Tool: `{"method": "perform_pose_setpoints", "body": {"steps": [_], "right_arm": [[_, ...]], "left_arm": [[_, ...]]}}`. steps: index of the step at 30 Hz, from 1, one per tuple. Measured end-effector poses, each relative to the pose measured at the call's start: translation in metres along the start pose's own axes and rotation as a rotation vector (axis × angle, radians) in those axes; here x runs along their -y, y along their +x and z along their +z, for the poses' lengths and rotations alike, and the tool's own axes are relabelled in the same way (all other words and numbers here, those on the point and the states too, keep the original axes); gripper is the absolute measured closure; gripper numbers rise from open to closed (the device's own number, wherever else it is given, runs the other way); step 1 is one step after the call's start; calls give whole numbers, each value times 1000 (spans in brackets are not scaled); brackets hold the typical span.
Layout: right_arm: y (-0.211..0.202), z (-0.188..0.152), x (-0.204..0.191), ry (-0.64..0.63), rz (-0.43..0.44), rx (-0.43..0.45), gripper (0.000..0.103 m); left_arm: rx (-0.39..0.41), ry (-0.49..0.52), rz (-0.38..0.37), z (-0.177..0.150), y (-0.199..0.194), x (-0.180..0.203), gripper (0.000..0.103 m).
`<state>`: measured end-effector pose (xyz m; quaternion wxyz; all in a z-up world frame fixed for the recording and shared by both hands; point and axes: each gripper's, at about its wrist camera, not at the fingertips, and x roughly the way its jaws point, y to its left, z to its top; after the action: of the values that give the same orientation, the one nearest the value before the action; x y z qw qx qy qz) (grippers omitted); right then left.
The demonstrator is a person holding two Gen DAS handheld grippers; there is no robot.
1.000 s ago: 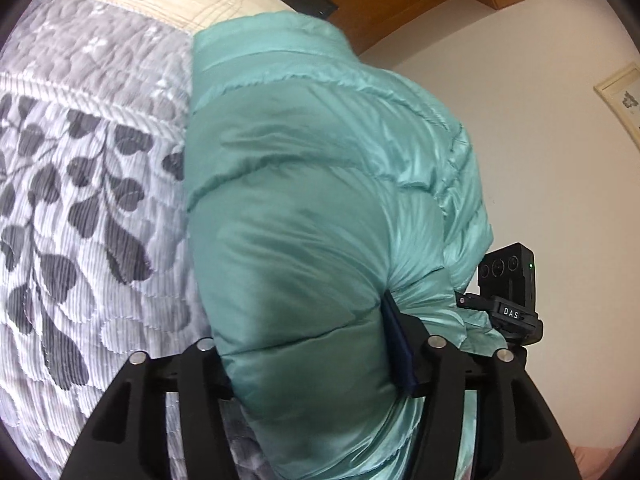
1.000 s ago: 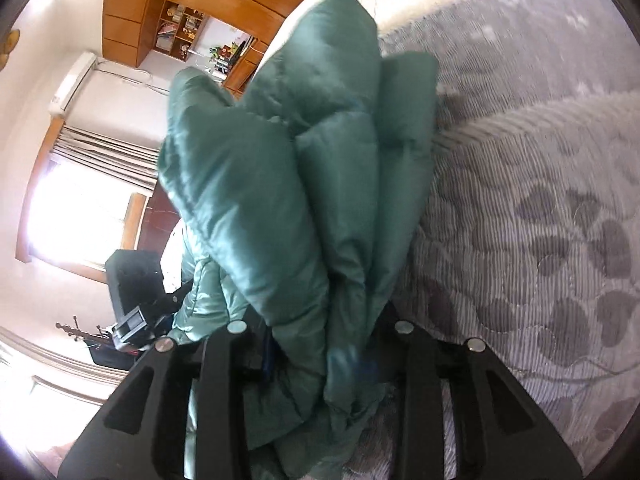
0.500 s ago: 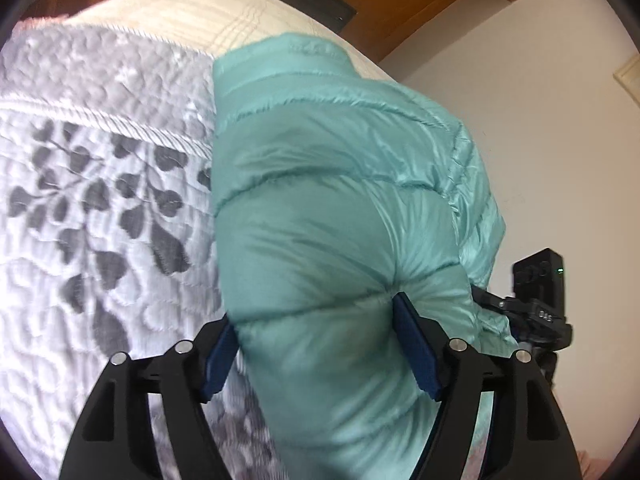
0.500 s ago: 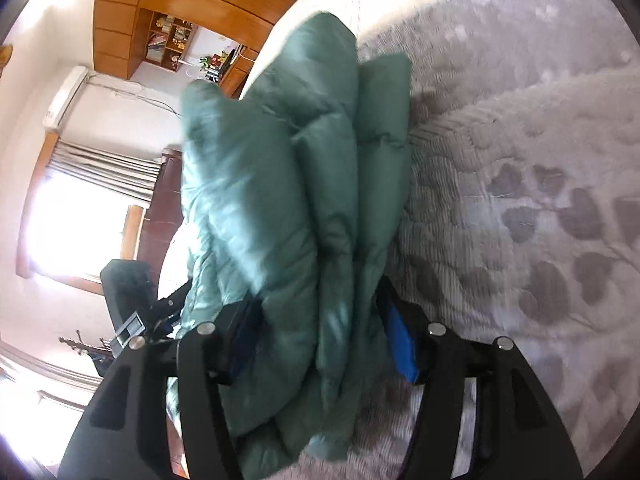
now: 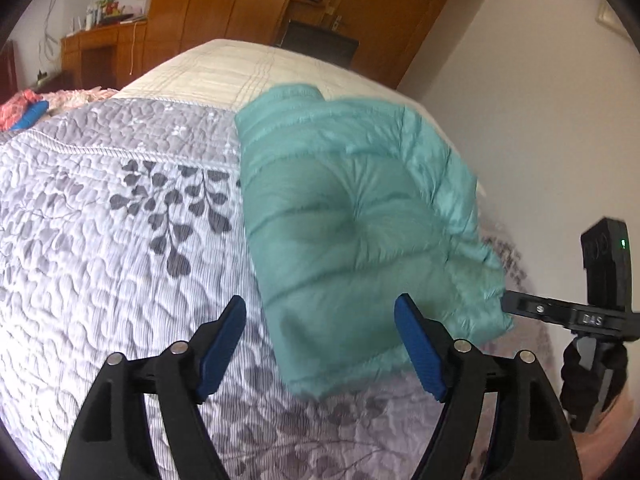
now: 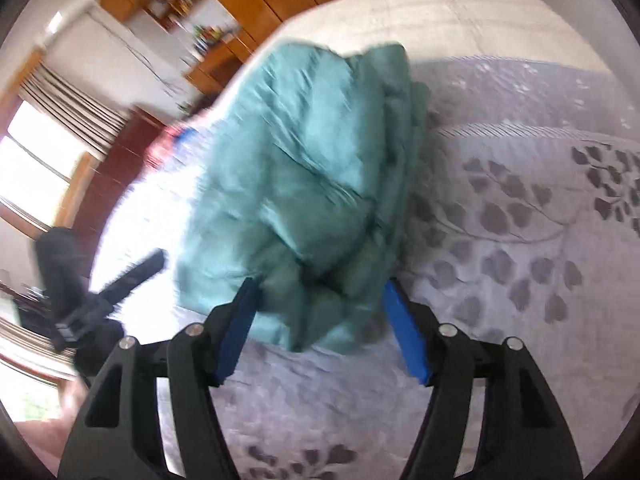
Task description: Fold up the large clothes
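Observation:
A teal puffer jacket point(image 5: 352, 216) lies folded into a thick bundle on the grey leaf-patterned quilt point(image 5: 100, 248). My left gripper point(image 5: 320, 312) hangs just short of the bundle's near edge, its jaws still opening, and its blue pads touch no cloth. In the right wrist view the same jacket point(image 6: 312, 184) shows from its layered side. My right gripper point(image 6: 320, 296) also has jaws opening; the bundle's near corner sits between them, and the pads point(image 6: 404, 332) stand clear of it or barely brush it.
The other gripper's camera mount point(image 5: 600, 292) shows at the right of the left wrist view, and the other gripper point(image 6: 92, 296) at the left of the right wrist view. A cream bedspread point(image 5: 248, 68), wooden wardrobes point(image 5: 224, 4) and a red-and-blue cloth pile point(image 5: 24, 112) lie beyond. The window point(image 6: 36, 168) is far left.
Both grippers let go of the jacket, opened wide and pulled back and up. The bundle now rests on the quilt, farther from both cameras.

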<state>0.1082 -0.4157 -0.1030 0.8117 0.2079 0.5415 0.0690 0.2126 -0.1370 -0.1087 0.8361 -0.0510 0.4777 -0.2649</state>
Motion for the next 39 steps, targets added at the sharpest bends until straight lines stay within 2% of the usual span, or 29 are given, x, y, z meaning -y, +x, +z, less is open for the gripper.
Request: {"method": "perform_pose_setpoints", "body": {"steps": [4, 6, 9, 10, 14, 18, 20, 23, 26, 30, 35, 39], "right_arm": [[23, -10, 17, 34, -28, -45, 40], [31, -15, 26, 67, -7, -66, 40], [33, -20, 28, 67, -21, -69, 41], [34, -11, 22, 66, -28, -66, 41], [3, -20, -4, 31, -90, -19, 40], [-29, -33, -29, -18, -162, 33, 25], [-41, -41, -39, -33, -199, 44, 18], [-59, -49, -52, -55, -247, 71, 13], [-71, -61, -67, -78, -292, 94, 12], [-83, -70, -79, -94, -345, 97, 11], [-94, -81, -95, -115, -353, 110, 11], [-108, -90, -109, -132, -365, 133, 11]], "left_arm": [[-69, -3, 24, -8, 22, -5, 25], [-76, -2, 26, -13, 27, -7, 25], [-88, -13, 30, -13, 30, -10, 25], [-89, -18, 34, -13, 27, -10, 25], [-81, -18, 80, -11, 5, -4, 26], [-89, -61, 132, -8, -21, -3, 21], [-93, -63, 184, -10, -32, 0, 17], [-83, -41, 241, -16, -50, 7, 11], [-47, -16, 293, -24, -68, 15, 5], [-11, 8, 351, -34, -87, 25, 4], [-51, 8, 354, -41, -100, 34, 4], [-46, 15, 359, -48, -114, 41, 4]]}}
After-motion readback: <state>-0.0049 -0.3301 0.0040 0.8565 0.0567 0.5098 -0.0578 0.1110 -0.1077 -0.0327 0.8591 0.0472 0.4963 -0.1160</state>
